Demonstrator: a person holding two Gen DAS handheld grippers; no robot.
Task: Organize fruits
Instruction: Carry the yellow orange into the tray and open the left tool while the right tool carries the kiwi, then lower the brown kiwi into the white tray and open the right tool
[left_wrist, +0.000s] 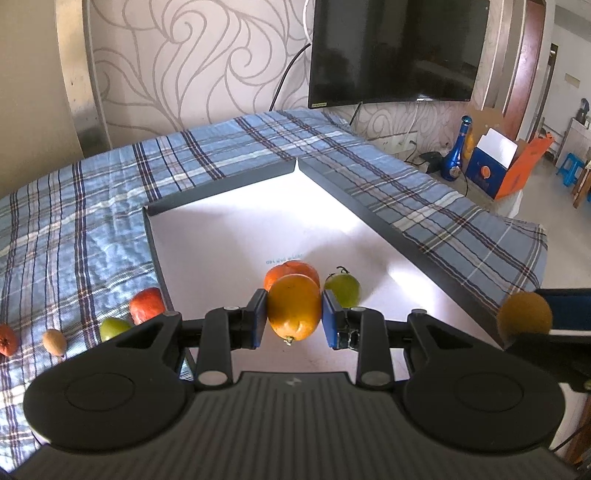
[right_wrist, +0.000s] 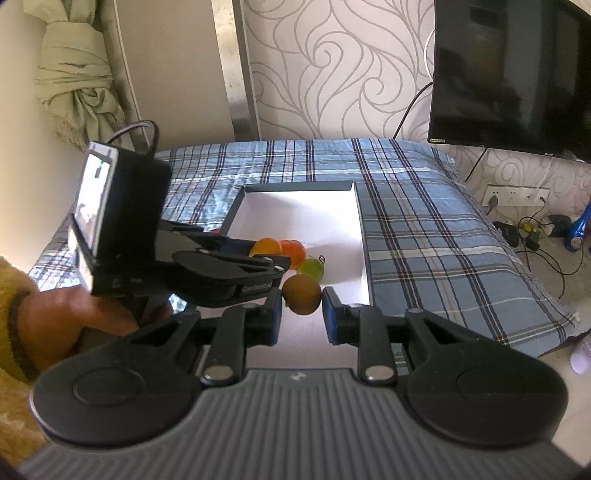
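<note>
My left gripper (left_wrist: 294, 319) is shut on a yellow-orange mango (left_wrist: 294, 308) and holds it over the white tray (left_wrist: 221, 236). An orange fruit (left_wrist: 291, 271) and a green fruit (left_wrist: 342, 288) lie in the tray just beyond it. My right gripper (right_wrist: 301, 314) is shut on a brown kiwi (right_wrist: 301, 294), held above the tray's near part (right_wrist: 295, 206). The same kiwi shows at the right edge of the left wrist view (left_wrist: 524, 312). The left gripper with the mango (right_wrist: 264, 246) shows in the right wrist view, left of the kiwi.
On the plaid cloth (left_wrist: 92, 192) left of the tray lie a red fruit (left_wrist: 146, 304), a green fruit (left_wrist: 114, 328), a kiwi (left_wrist: 54, 341) and an orange fruit (left_wrist: 7, 339). A TV (left_wrist: 395, 51) hangs on the wall. A blue bottle (left_wrist: 458, 151) and box (left_wrist: 495, 166) stand on the floor.
</note>
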